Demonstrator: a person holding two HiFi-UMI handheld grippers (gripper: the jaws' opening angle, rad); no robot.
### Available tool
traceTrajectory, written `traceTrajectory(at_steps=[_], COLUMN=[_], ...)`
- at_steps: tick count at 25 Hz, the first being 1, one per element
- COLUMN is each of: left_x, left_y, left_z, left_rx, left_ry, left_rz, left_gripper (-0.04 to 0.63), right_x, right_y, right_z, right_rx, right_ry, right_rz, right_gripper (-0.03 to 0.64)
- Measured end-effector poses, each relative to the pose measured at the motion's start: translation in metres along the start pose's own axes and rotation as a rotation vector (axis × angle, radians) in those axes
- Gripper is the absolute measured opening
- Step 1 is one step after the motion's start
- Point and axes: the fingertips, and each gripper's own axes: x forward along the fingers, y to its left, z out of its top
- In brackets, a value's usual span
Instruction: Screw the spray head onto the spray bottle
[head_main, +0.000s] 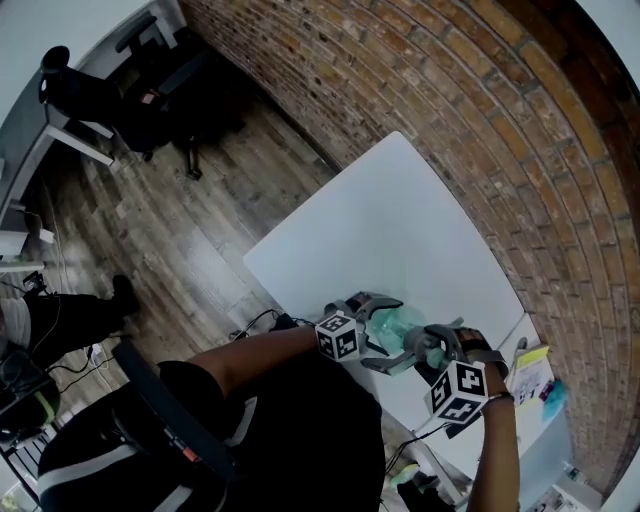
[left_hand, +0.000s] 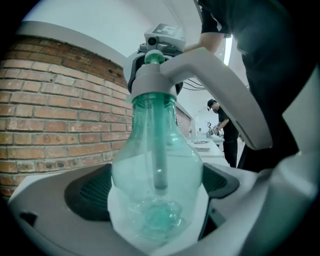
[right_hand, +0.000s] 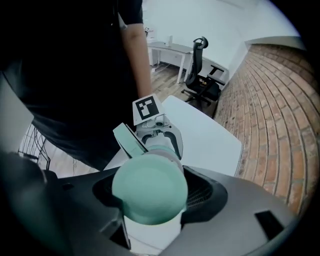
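Observation:
A clear green spray bottle (head_main: 396, 321) is up at the near edge of the white table (head_main: 380, 220). My left gripper (head_main: 400, 331) is shut on its wide belly (left_hand: 157, 165), a dark pad against each side. The white and green spray head (left_hand: 150, 82) sits on the bottle's neck, its tube reaching down inside. From above, my right gripper (head_main: 432, 343) points straight down and is shut on that head. In the right gripper view the head's green dome (right_hand: 150, 187) fills the gap between the pads (right_hand: 202, 192). The thread at the neck is hidden.
A brick wall (head_main: 470, 120) runs along the table's far side. Papers and small coloured things (head_main: 540, 375) lie at the right end of the table. Black office chairs (head_main: 150, 100) and desks stand on the wooden floor (head_main: 170, 230) at the left. Another person (left_hand: 225, 130) stands far off.

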Motion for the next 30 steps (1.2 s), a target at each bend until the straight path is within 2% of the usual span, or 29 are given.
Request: traceTrajectory(at_steps=[9,13,17,20,25,30], left_x=[-0.003,0.001,0.001,0.002,0.001,0.002], left_y=[-0.003,-0.004,-0.006,-0.006,-0.005,-0.004], left_z=[0.001,-0.009,-0.017,-0.018,-0.022,-0.021], left_rx=[-0.018,0.016,-0.038,-0.027,0.001,-0.021], left_ry=[-0.066,-0.041,-0.023,-0.032,-0.031,-0.035], left_rz=[-0.025,-0.033,-0.058,-0.06,-0.061,-0.052], left_gripper=[0.561,0.563,0.561,0.561,0.554,0.554], right_x=[-0.002,-0.002,-0.003,-0.004,-0.004,-0.005], right_y=[-0.001,-0.003,-0.003,-0.003,-0.007,-0.01], right_z=[0.005,0.004,0.003,0.003,0.003,0.001], right_rx=[0.223,0.29,0.32,0.359,0.498,0.564], right_ry=[-0.11,-0.137,-0.142,-0.146,-0.179,-0.203], right_rz=[-0.038,-0.067,-0.074,-0.08,-0.109,-0.13], right_gripper=[0.288,0.288,0.288,0.288,0.288,0.288])
